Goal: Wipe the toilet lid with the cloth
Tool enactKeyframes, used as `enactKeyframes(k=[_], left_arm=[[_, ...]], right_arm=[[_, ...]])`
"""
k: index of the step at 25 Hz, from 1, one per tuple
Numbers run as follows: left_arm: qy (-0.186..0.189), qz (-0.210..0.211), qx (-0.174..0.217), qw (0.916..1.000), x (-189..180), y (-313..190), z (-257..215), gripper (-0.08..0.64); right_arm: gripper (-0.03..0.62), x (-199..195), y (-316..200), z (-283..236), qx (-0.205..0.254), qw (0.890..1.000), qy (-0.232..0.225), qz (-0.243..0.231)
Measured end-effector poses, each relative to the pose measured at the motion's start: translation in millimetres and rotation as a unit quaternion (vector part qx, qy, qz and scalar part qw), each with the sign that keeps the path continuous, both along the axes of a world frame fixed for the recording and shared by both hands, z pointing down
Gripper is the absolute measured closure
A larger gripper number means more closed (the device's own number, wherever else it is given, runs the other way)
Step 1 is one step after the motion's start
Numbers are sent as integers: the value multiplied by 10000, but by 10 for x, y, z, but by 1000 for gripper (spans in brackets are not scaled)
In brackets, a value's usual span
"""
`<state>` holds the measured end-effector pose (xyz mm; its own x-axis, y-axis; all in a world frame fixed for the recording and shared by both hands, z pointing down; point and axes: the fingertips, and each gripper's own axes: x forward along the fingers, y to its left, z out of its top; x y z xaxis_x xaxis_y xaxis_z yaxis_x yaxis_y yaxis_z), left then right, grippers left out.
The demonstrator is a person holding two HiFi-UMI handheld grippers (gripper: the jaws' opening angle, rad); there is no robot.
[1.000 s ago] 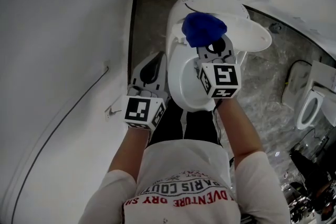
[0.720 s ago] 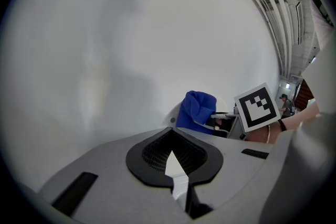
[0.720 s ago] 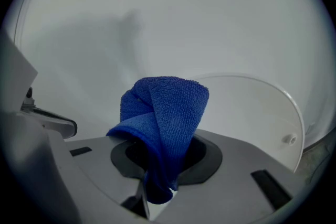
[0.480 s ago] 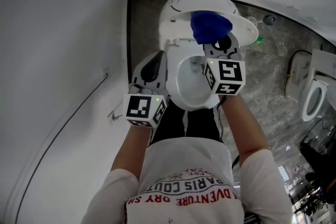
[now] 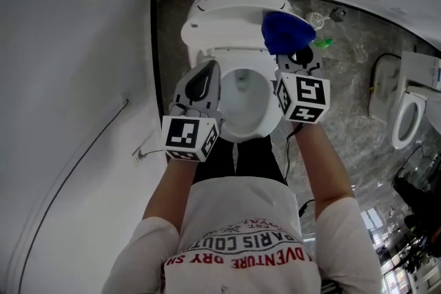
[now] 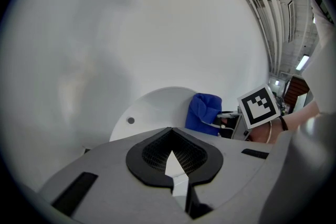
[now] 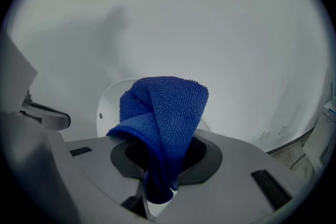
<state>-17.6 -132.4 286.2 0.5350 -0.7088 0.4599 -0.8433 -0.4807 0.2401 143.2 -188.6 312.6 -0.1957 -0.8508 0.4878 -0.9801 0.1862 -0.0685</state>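
Note:
The white toilet stands at the top middle of the head view with its lid raised and the bowl open below it. A blue cloth is bunched at the lid's right edge, and my right gripper is shut on it. In the right gripper view the cloth rises out of the jaws in front of the round lid. My left gripper is shut and holds nothing, beside the bowl's left rim. The left gripper view shows the lid and the cloth ahead.
A white wall with a thin cable runs close along the left. Grey marble floor lies to the right, with a floor drain, a small green item and another white fixture.
The right gripper has carried the cloth from the lid's top middle out to its right edge. The toilet now appears higher and more square in view. The left gripper has barely moved.

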Motion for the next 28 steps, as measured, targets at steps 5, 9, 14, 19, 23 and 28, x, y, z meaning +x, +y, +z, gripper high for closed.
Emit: enactKeyframes(k=[5, 9, 14, 19, 23, 28], left_arm=[[98, 122, -3, 9999, 290, 66, 18, 554], [144, 206, -72, 9997, 441, 133, 76, 554], [233, 307, 65, 9992, 507, 182, 100, 554], [273, 42, 37, 9996, 282, 203, 230, 554], [191, -207, 17, 9996, -61, 230, 399, 554], [110, -585, 80, 9982, -555, 246, 559, 554]], right_arm=[[505, 335, 118, -8, -31, 9998, 106, 177], [505, 539, 234, -9, -107, 9995, 121, 289], [505, 814, 426, 5, -216, 9973, 209, 667], [505, 687, 563, 146, -317, 9977, 166, 571], [505, 137, 627, 355, -387, 9992, 11, 139], [505, -698, 554, 644, -391, 9978, -231, -480]])
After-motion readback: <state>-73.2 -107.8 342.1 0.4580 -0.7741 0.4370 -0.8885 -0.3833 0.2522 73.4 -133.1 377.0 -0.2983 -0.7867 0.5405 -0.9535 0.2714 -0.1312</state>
